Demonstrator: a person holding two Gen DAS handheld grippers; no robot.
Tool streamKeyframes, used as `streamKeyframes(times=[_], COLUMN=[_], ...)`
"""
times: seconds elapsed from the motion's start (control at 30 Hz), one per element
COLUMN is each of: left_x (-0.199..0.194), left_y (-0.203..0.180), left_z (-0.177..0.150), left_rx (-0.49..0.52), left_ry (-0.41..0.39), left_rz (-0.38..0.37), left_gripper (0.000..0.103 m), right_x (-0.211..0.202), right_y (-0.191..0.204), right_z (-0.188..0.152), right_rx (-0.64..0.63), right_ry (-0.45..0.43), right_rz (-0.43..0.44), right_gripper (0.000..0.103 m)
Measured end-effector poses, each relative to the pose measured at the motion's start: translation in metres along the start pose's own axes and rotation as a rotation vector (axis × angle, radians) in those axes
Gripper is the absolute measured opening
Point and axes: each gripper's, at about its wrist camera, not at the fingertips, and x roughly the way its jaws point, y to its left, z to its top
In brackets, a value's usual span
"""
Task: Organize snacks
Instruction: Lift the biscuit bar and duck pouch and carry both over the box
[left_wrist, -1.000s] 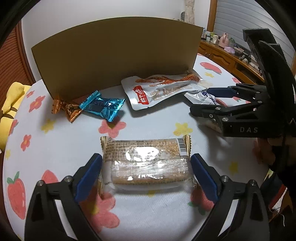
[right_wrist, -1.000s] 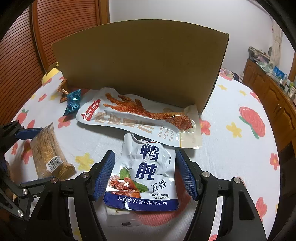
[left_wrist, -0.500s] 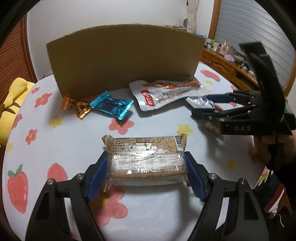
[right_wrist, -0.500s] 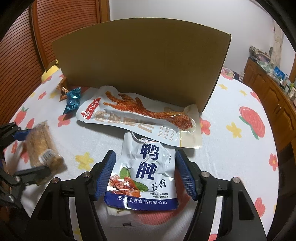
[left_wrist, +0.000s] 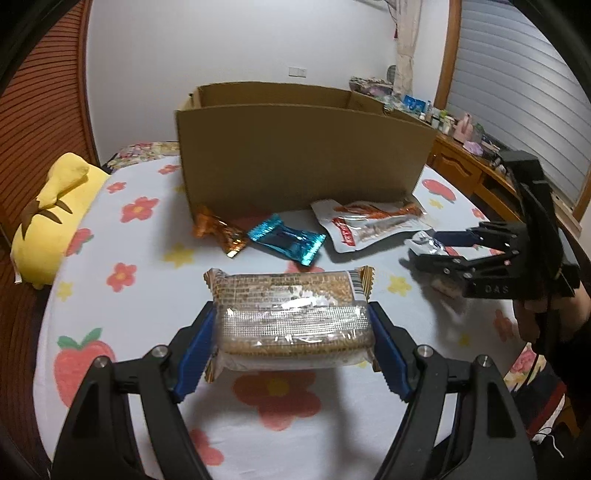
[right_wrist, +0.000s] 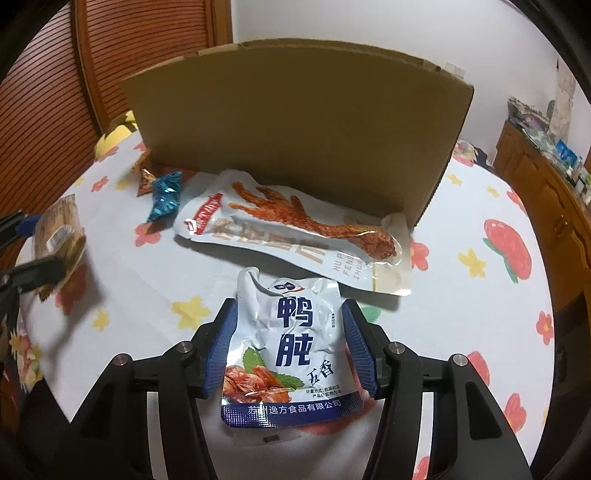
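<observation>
My left gripper (left_wrist: 291, 317) is shut on a clear-wrapped cracker pack (left_wrist: 288, 299), which hangs above the flowered tablecloth (left_wrist: 122, 277). The same pack (right_wrist: 59, 229) shows at the left edge of the right wrist view. My right gripper (right_wrist: 290, 310) is low over the table, its jaws closing with the blue pads pressing both sides of a white-and-blue duck gizzard pouch (right_wrist: 291, 343), which buckles between them. An open cardboard box (left_wrist: 295, 158) stands behind the snacks.
In front of the box lie a chicken foot pouch (right_wrist: 295, 229), a blue candy wrapper (left_wrist: 286, 240) and an orange candy wrapper (left_wrist: 219, 230). A yellow plush (left_wrist: 55, 206) sits at the table's left edge. A wooden cabinet (left_wrist: 469, 173) stands to the right.
My left gripper closed on the cracker pack and lifted it off the cloth, bringing the box opening into view. The right jaws narrowed onto the duck gizzard pouch, which now creases.
</observation>
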Motion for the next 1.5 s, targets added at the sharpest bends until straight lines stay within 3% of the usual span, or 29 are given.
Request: streamKeyframes(times=[0.6,1.5], left_x=[-0.01,-0.032], left_y=[-0.002,-0.028], left_z=[0.015,0.073], left_rx=[0.008,0.079], left_ry=[-0.045,-0.139], left_rz=[0.015,0.011], left_gripper=[0.078,0.078], right_x=[-0.046,-0.101], right_y=[0.03,0.032], right_z=[0.01,0.056], right_rx=[-0.057,-0.075], right_ry=[-0.086,-0.233], right_rz=[0.083,0.09], right_gripper=[0.058,0.058])
